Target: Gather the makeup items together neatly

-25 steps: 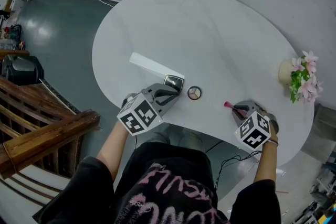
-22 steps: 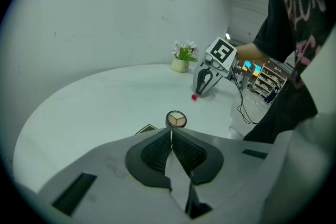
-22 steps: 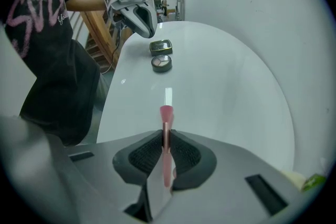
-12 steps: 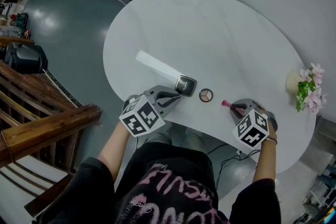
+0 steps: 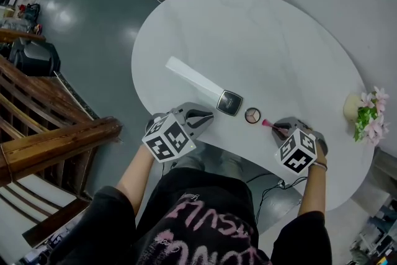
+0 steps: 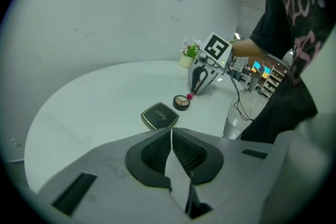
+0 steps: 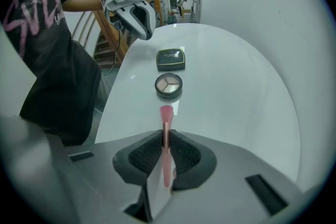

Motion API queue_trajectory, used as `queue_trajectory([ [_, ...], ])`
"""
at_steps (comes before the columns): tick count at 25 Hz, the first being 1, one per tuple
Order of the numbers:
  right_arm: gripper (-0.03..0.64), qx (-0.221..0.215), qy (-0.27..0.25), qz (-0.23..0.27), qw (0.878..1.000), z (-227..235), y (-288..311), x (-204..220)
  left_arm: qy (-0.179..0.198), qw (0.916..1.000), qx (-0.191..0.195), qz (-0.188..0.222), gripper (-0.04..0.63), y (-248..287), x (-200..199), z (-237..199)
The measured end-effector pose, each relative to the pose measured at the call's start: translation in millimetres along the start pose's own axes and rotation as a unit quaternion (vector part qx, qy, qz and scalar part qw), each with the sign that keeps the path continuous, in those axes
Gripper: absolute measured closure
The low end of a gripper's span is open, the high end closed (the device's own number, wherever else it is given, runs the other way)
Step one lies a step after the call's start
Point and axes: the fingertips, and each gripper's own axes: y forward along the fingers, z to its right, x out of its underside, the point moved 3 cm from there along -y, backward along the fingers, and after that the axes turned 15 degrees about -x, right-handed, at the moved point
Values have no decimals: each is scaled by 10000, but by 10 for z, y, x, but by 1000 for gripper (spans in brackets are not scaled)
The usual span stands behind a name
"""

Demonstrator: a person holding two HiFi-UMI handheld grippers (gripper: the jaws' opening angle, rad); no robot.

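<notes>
A dark square compact [image 5: 229, 102] and a round eyeshadow pot [image 5: 252, 115] lie side by side near the white table's front edge. My right gripper [image 5: 282, 130] is shut on a pink brush [image 5: 271, 125], whose tip points at the pot from just to its right. In the right gripper view the brush [image 7: 166, 128] sticks out between the pads, in line with the pot [image 7: 168, 85] and the compact [image 7: 170, 59]. My left gripper [image 5: 201, 120] is shut and empty, a little left of the compact [image 6: 159, 115] and apart from it.
A long white strip [image 5: 192, 77] lies on the table [image 5: 260, 40] behind the compact. A pot of pink flowers [image 5: 366, 112] stands at the table's right end. Wooden stair rails [image 5: 56, 146] run at the left, beyond the table.
My left gripper has drawn back from the compact toward the table's left edge. My right gripper has carried the brush leftward, closer to the round pot. The head view has swung.
</notes>
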Motion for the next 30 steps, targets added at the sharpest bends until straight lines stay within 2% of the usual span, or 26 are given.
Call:
queue_trajectory([
  [11,511,57,119,19,9999,5,24,23,56,10000,22,-22,577,6,2,40],
  [18,483,46,199,107,9997,-25,35,26,116,9999,37,-48,577,8,11,79],
  [22,465,181,256,144,9994,-10,8,30,128,9999,24,-30,577,-10,3,79],
  [30,465,540,492,540,9959,0,-126,-10,162,9999,-25,17,577,-22,-51,79],
])
